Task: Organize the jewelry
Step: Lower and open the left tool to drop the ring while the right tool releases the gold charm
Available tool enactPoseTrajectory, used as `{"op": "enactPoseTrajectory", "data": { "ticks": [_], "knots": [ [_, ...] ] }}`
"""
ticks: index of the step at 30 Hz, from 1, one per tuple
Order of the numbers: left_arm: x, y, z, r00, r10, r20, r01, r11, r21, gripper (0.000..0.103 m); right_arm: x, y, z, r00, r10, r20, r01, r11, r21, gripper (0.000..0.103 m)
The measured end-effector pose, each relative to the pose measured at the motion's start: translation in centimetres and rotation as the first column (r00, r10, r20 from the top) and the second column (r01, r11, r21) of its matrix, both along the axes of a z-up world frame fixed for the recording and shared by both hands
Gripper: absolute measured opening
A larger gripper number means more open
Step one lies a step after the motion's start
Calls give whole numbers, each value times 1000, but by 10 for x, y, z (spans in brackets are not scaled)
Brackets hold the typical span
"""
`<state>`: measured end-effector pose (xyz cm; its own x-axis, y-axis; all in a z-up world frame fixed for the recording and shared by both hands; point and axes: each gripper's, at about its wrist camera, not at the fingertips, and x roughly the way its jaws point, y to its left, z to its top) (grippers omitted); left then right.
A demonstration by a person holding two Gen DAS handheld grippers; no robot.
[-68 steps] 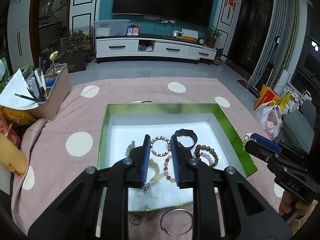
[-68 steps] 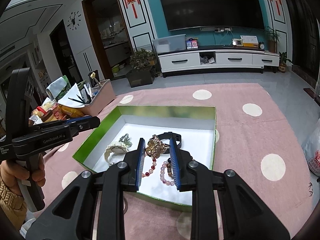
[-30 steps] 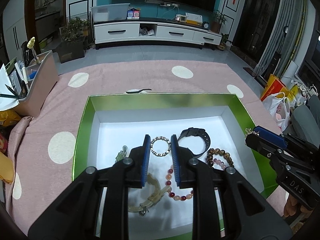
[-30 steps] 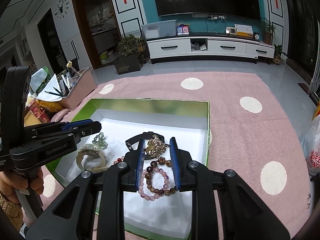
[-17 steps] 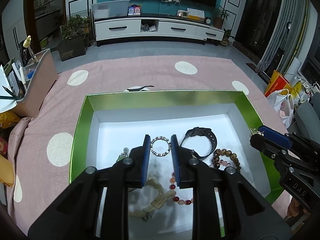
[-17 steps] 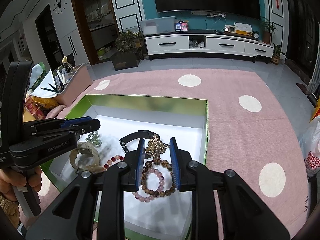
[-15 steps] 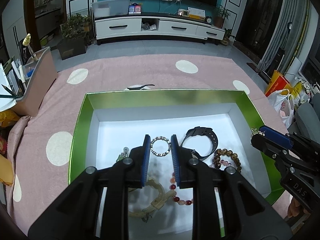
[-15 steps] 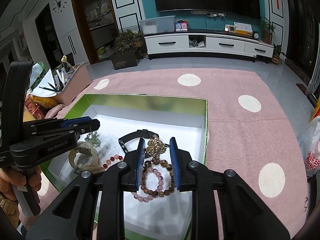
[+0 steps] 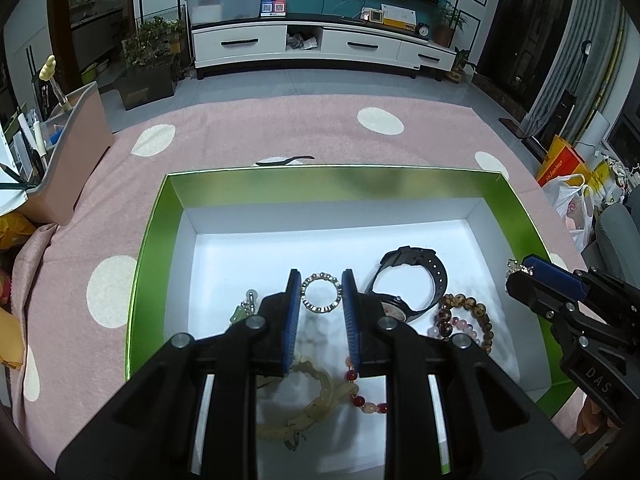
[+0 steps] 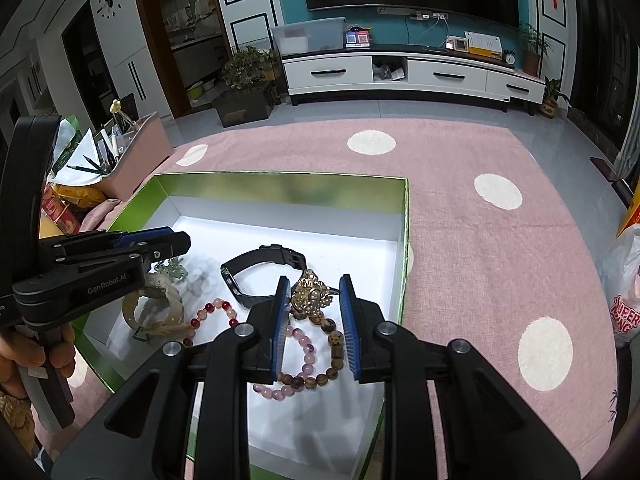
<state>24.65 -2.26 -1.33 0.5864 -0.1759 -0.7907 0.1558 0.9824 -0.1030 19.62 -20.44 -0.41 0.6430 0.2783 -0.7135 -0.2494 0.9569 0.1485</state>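
Pink dotted cloth carries the box. Left claw pinches a light, stiff ring by its rim; right claw grips a snaggy gold brooch.

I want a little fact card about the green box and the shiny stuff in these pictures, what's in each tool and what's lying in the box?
Box: green cardboard box with white floor, on pink dotted cloth
Left tool: shut on small silver beaded ring
Right tool: shut on gold ornate brooch
Lying in box: black strap watch, brown and pink bead bracelets, red bead bracelet, cream carved bangle
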Motion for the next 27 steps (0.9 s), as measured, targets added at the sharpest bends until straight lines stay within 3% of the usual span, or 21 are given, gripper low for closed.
{"op": "enactPoseTrajectory", "data": {
  "ticks": [24, 27],
  "knots": [
    [5, 3, -6, 1000, 7, -5, -7, 1000, 6, 20, 1, -4, -4, 1000, -5, -16, 5, 1000, -4, 25],
    [4, 3, -6, 1000, 2, -5, -2, 1000, 5, 25, 1, -5, -4, 1000, -8, -18, 9, 1000, 9, 25]
  ]
}}
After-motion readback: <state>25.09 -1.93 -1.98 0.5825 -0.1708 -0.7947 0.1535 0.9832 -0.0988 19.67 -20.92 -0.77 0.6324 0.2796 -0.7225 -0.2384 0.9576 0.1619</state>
